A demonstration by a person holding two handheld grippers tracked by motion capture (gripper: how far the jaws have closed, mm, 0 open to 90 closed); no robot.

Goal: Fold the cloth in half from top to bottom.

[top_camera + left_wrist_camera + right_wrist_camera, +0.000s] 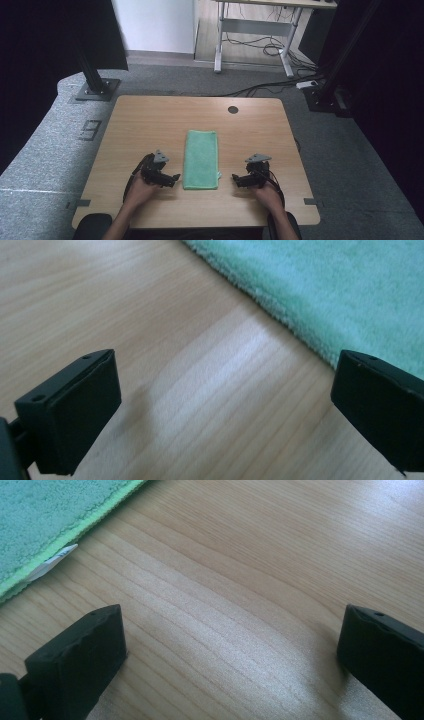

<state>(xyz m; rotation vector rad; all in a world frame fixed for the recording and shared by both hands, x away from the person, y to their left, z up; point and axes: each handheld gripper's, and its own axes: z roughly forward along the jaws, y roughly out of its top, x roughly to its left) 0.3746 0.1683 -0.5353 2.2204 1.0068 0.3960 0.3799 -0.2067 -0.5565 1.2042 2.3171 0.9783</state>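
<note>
A folded green towel lies lengthwise in the middle of the wooden table. My left gripper rests low on the table just left of the towel's near end, jaws wide open with bare wood between them. In the left gripper view the towel fills the upper right, its edge near the right jaw. My right gripper sits right of the towel's near end, also open over bare wood. In the right gripper view the towel's corner with a small white label lies at the upper left.
A dark round hole marks the table's far edge. Grey carpet surrounds the table, with black stand bases at the far left and far right, cables on the floor, and a white desk frame beyond.
</note>
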